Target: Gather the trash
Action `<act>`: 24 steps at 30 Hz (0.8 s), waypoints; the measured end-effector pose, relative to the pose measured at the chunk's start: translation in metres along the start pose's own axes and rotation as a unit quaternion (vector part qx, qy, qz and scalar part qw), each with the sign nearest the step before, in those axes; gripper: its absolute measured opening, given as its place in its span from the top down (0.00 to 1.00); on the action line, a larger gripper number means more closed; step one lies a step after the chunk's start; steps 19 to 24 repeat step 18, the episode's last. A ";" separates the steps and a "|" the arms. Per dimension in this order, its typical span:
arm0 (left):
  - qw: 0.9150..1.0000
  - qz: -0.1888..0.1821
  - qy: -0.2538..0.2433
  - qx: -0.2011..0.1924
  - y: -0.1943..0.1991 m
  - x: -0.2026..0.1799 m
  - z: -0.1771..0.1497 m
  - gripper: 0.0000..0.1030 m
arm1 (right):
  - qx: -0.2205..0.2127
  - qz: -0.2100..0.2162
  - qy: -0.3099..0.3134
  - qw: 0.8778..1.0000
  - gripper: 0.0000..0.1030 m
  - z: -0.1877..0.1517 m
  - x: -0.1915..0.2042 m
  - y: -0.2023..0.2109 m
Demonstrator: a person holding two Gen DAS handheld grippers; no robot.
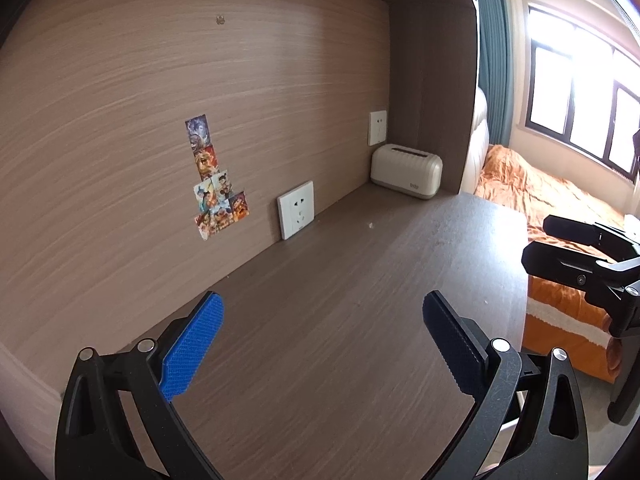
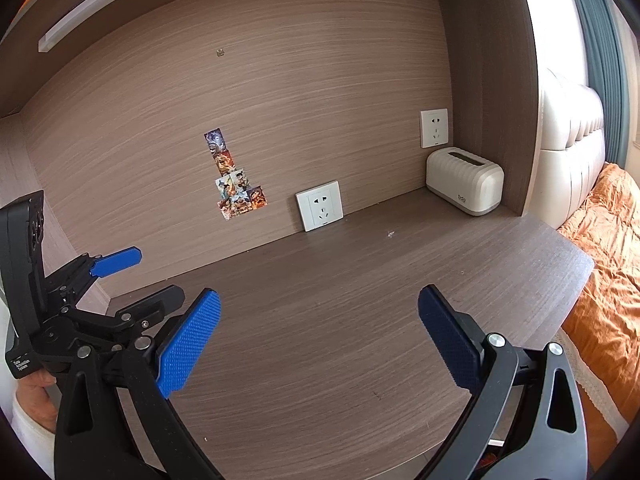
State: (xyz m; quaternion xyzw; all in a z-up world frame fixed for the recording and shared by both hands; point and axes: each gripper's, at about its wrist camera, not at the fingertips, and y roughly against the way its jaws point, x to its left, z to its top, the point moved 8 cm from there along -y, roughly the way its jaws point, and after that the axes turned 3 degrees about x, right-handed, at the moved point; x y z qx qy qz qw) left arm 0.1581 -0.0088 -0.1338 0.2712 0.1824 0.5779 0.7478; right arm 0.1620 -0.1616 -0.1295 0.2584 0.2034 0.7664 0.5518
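A tiny white scrap (image 1: 371, 225) (image 2: 391, 234) lies on the brown wooden desk (image 1: 328, 288) (image 2: 328, 280), toward the back near the wall. No other trash shows. My left gripper (image 1: 324, 304) hangs open above the desk's near left part, with nothing between its blue pads (image 1: 192, 344). My right gripper (image 2: 320, 298) is open too, over the desk's middle, and holds nothing. Each gripper shows in the other's view: the right one (image 1: 536, 240) off the desk's right edge, the left one (image 2: 160, 274) at the far left.
A cream ribbed box (image 1: 406, 176) (image 2: 464, 180) stands in the back right corner. Two white sockets (image 1: 297, 210) (image 2: 434, 128) and a cluster of stickers (image 1: 218, 196) are on the back panel. A bed with an orange cover (image 1: 540, 200) lies right of the desk. A hand (image 2: 36, 384) grips the left tool.
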 end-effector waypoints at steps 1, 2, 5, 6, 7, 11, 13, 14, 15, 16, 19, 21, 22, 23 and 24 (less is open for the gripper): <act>1.000 0.003 -0.002 -0.002 -0.001 0.000 0.000 0.05 | 0.001 -0.001 -0.001 1.000 0.04 -0.001 -0.001 -0.001; 1.000 0.008 -0.003 -0.003 -0.002 0.001 0.000 0.05 | 0.002 -0.002 -0.002 1.000 0.04 -0.001 -0.002 -0.001; 1.000 0.004 -0.003 -0.003 -0.005 0.003 0.002 0.05 | 0.008 -0.005 -0.004 1.000 0.04 -0.004 -0.002 -0.005; 1.000 0.004 -0.001 -0.002 -0.006 0.004 0.002 0.05 | 0.009 -0.005 -0.003 1.000 0.04 -0.004 -0.002 -0.006; 1.000 0.002 0.000 -0.002 -0.007 0.005 0.002 0.05 | 0.009 -0.006 -0.002 1.000 0.04 -0.005 -0.002 -0.007; 1.000 0.002 0.001 0.002 -0.010 0.010 0.002 0.05 | 0.012 -0.007 0.002 1.000 0.04 -0.006 0.001 -0.012; 1.000 0.004 0.001 0.007 -0.013 0.012 0.001 0.05 | 0.014 -0.008 0.004 1.000 0.04 -0.006 0.002 -0.014; 1.000 0.009 0.003 0.006 -0.014 0.013 0.000 0.05 | 0.015 -0.008 0.004 1.000 0.04 -0.006 0.002 -0.016; 1.000 0.010 0.002 0.006 -0.015 0.014 0.000 0.05 | 0.017 -0.008 0.005 1.000 0.04 -0.007 0.003 -0.018; 1.000 0.007 0.001 0.008 -0.016 0.015 0.000 0.05 | 0.018 -0.007 0.005 1.000 0.04 -0.008 0.004 -0.019; 1.000 0.009 0.004 0.012 -0.018 0.017 -0.001 0.05 | 0.020 -0.005 0.005 1.000 0.04 -0.009 0.006 -0.023; 1.000 0.009 0.004 0.012 -0.018 0.017 -0.001 0.05 | 0.020 -0.005 0.005 1.000 0.04 -0.009 0.006 -0.023; 1.000 0.009 0.004 0.012 -0.018 0.017 -0.001 0.05 | 0.020 -0.005 0.005 1.000 0.04 -0.009 0.006 -0.023; 1.000 0.009 0.004 0.012 -0.018 0.017 -0.001 0.05 | 0.020 -0.005 0.005 1.000 0.04 -0.009 0.006 -0.023; 1.000 0.009 0.004 0.012 -0.018 0.017 -0.001 0.05 | 0.020 -0.005 0.005 1.000 0.04 -0.009 0.006 -0.023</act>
